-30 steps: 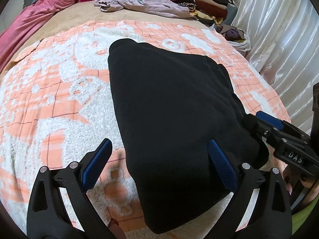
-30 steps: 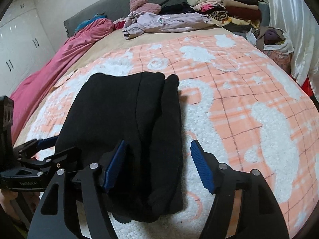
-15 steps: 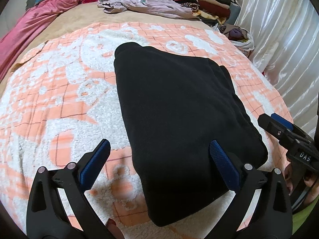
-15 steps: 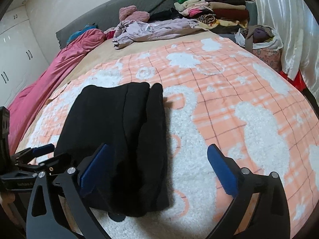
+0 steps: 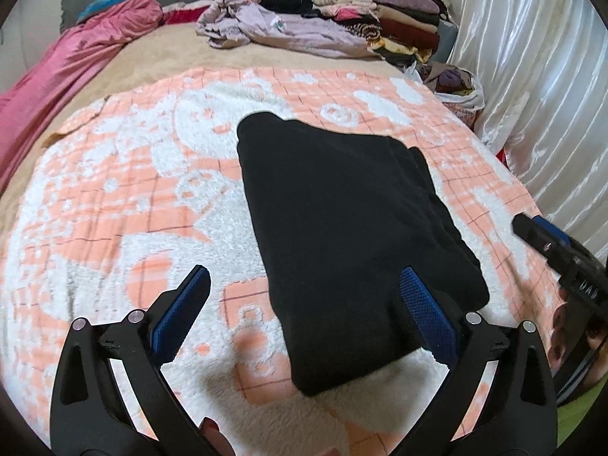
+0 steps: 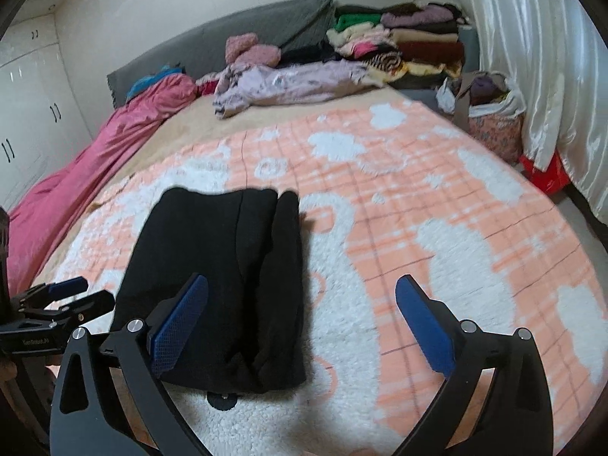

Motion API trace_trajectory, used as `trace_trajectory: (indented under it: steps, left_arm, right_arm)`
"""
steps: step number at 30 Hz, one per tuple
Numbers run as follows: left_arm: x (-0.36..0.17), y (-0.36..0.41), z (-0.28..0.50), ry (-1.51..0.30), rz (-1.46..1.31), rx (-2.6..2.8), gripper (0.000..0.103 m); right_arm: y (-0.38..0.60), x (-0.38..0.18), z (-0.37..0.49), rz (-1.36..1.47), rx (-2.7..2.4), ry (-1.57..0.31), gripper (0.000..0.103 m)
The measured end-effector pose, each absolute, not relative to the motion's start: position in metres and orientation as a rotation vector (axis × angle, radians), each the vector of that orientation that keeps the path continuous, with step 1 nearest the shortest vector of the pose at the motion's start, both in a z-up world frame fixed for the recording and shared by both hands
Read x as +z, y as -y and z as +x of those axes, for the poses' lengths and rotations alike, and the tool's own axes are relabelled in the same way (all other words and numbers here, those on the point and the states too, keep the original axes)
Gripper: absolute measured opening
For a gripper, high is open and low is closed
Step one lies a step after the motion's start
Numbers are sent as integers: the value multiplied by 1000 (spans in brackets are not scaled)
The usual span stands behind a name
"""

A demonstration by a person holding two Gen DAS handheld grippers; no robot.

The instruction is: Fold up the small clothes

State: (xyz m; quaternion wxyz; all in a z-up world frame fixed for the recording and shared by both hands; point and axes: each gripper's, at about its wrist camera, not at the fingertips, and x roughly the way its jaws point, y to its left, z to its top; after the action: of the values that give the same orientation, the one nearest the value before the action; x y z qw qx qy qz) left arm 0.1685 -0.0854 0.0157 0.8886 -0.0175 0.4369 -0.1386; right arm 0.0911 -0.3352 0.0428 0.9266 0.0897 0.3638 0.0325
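A black garment [image 5: 342, 209] lies folded into a thick rectangle on the orange-and-white fleece blanket [image 5: 133, 190]. My left gripper [image 5: 304, 271] hangs open just above its near end, pads clear of the cloth. In the right wrist view the same garment [image 6: 220, 266] lies left of centre, its folded layers showing along the right edge. My right gripper [image 6: 302, 281] stands wide open over that near right corner, with nothing pinched. Each gripper shows in the other's view: the right gripper [image 5: 547, 243] at the far right, the left gripper [image 6: 76, 292] at the far left.
At the head of the bed sit a stack of folded clothes [image 5: 380, 19], a crumpled lilac garment [image 5: 288, 30] and a pink quilt [image 5: 76, 57]. A full bag [image 6: 490, 121] stands by the white curtain [image 5: 532, 76]. White wardrobe doors [image 6: 26, 114] are on the left.
The right jaws spread from partly closed around the garment's folded edge to wide open. Both grippers drew back and rose, so the garment looks smaller and farther off.
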Motion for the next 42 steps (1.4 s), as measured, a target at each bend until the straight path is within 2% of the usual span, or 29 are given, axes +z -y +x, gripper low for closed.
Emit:
trace_trajectory:
  steps: [10,17,30,42]
  left_arm:
    - [45,69,132,-831,-57,-279,94]
    - [56,63,103,-788,-58,-295,94]
    - [37,44,62,-780,-64,-264,94]
    - [-8,39,45,-862,-72,-238,94]
  right_arm:
    - [356,97,37,184,32,-578,99]
    - [353,111,-2,163,52,-530,99]
    - [322,85,-36,106,107,-595,99]
    - [297,40,-35,102,134,-727,99]
